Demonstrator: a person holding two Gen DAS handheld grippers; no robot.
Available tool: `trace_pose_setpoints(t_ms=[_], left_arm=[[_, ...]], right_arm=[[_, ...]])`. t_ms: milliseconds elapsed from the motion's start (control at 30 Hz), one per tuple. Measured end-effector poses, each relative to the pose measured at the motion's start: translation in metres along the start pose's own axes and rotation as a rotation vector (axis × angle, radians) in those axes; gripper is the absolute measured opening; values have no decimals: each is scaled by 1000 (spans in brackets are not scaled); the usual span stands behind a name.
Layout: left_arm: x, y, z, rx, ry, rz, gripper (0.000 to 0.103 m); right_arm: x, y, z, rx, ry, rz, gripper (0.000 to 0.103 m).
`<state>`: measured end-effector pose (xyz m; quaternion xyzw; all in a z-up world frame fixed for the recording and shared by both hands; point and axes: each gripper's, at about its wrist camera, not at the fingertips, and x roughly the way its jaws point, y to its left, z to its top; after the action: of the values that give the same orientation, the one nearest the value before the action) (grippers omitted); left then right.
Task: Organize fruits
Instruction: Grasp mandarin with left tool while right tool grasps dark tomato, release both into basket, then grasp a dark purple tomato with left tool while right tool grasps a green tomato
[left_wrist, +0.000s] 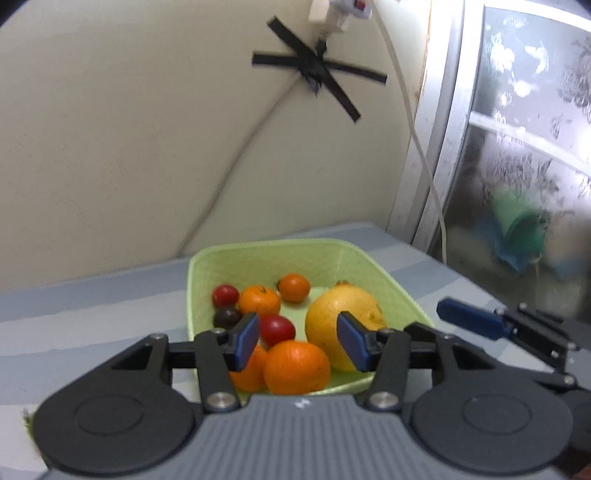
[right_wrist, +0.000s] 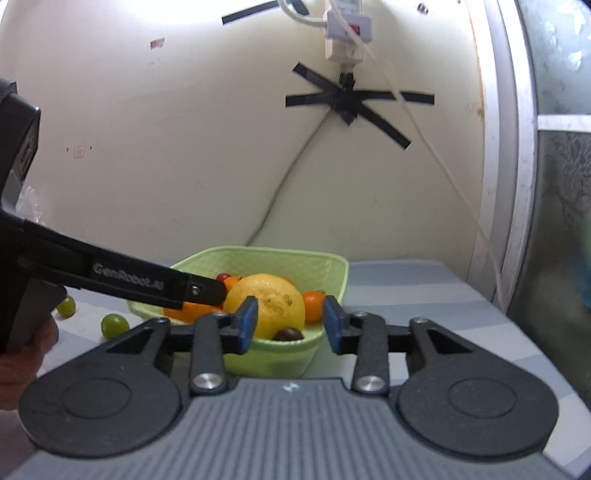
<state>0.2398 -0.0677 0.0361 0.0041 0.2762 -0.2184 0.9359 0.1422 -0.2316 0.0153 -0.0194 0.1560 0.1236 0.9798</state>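
On the striped table (left_wrist: 92, 295) against the cream wall, a light green basket (left_wrist: 266, 258) holds the fruit: big yellow fruit (left_wrist: 340, 314) at 3 o'clock in the basket, large orange (left_wrist: 295, 365) at 6, second orange (left_wrist: 258, 299) near centre, smaller orange one (left_wrist: 293, 288) at 12, two red tomatoes (left_wrist: 225, 295) (left_wrist: 277, 328) and a dark round fruit (left_wrist: 226, 317) toward 9. Left gripper (left_wrist: 299, 339) hangs over the near rim of the basket, jaws partly open, nothing between the blue pads (left_wrist: 247, 336); fruit shows through the gap but no contact. Right gripper (right_wrist: 290, 325) sits just short of the basket's near corner, jaws also partly open and empty; yellow fruit (right_wrist: 269, 302) visible past its pads, not touched. From the right wrist view, the left gripper's black finger reaches in from 9 o'clock over the basket (right_wrist: 325, 266), a hand (right_wrist: 22, 354) gripping its handle at the left edge. Two green grapes (right_wrist: 114, 325) (right_wrist: 66, 306) lie loose on the table (right_wrist: 424, 288) outside the basket, at about 9 o'clock from it, near but apart from each other. Taped cables (left_wrist: 314, 70) on the wall at 12, frosted window (left_wrist: 517, 147) at 3.
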Motion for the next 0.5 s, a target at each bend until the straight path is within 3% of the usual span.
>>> trace_pose_setpoints(t_ms=[167,267,367,500], left_arm=[[-66,34,14,-100,-138,21,48],[-113,61,6,-156,-204,88,48],[-146,81,-15,-191,-216,175,48],[-162,99,-52,-242,-163,248,48]], right_arm=[[-16,-3,5,43,-56,12,41],[-33,-3,9,65,-95,44,41],[-46,4,12,89,-92,123,41],[-50,31,8,72,-27,241,41]])
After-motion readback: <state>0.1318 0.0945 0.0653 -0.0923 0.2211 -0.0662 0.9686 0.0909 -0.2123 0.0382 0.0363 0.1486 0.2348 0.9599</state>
